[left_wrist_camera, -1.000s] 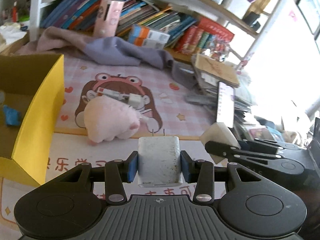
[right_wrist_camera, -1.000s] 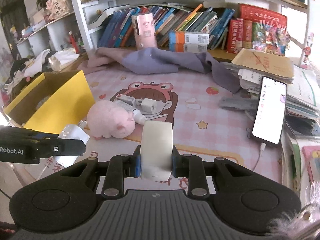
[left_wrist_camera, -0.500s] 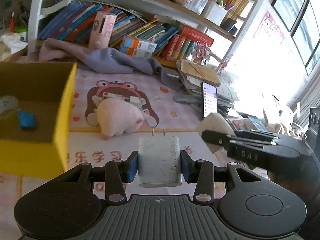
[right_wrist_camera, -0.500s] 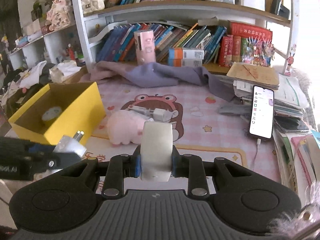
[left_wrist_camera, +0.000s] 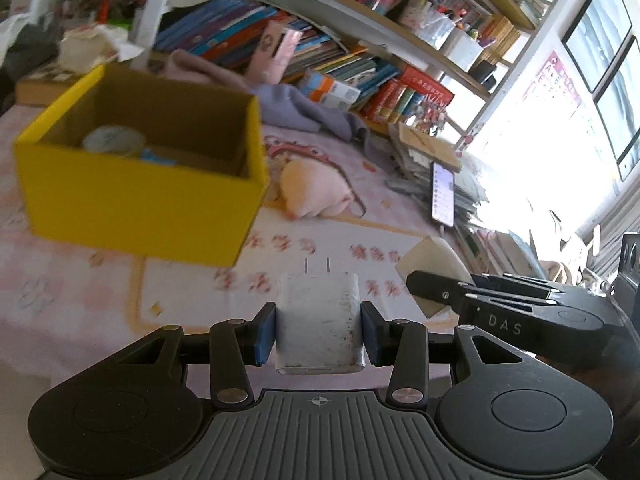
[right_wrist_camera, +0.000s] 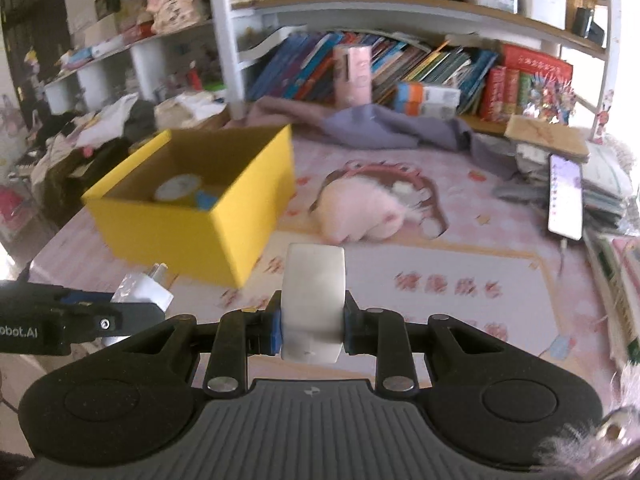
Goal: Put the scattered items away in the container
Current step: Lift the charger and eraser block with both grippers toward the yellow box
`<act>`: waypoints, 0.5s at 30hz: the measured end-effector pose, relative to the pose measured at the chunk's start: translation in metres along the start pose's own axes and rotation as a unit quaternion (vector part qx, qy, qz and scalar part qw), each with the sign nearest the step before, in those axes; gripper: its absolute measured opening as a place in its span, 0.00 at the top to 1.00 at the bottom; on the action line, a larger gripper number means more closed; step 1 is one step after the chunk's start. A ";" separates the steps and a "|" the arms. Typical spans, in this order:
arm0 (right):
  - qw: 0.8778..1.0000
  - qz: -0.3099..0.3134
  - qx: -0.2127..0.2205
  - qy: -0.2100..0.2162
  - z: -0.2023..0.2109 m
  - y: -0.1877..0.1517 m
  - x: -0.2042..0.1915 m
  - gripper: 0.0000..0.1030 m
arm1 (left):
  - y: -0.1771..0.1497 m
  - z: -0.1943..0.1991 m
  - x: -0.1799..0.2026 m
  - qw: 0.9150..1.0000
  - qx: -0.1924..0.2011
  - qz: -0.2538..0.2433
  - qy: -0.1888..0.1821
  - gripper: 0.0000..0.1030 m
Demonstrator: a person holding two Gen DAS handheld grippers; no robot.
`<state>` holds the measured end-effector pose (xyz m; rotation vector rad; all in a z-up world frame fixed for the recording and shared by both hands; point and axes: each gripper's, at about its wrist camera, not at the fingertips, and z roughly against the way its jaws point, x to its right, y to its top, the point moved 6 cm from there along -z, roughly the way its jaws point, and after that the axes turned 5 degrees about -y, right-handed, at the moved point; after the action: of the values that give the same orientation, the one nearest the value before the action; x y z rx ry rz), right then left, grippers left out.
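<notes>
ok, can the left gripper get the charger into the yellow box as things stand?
Probably yes. The left gripper is shut on the charger; the yellow box sits ahead to its left, top open, with nothing between them.

Daylight floods in from the window (left_wrist_camera: 600,52) at the right of the left wrist view, burning out to white glare there. Motion blur smears the yellow box (left_wrist_camera: 136,200) and patterned mat (right_wrist_camera: 460,280), while each near tool stays sharp. Fisheye distortion bends the shelves (right_wrist_camera: 400,4) near the edges.
</notes>
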<state>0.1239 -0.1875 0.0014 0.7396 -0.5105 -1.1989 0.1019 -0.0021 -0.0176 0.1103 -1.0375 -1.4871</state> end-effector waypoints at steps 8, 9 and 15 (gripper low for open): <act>1.000 0.002 0.003 0.002 0.021 -0.019 -0.042 0.76 | -0.019 0.032 -0.013 1.000 -0.002 -0.001 -0.004 0.59; 1.000 0.003 0.006 0.001 0.023 -0.020 -0.045 0.76 | -0.021 0.034 -0.015 1.000 -0.001 0.000 -0.004 0.59; 1.000 0.015 0.010 0.010 0.034 -0.025 -0.061 0.76 | -0.025 0.049 -0.008 0.999 0.014 -0.034 0.001 0.59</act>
<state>0.0658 -0.1421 0.0074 0.7587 -0.5164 -1.1591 0.0552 0.0265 -0.0088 0.1676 -1.0618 -1.5338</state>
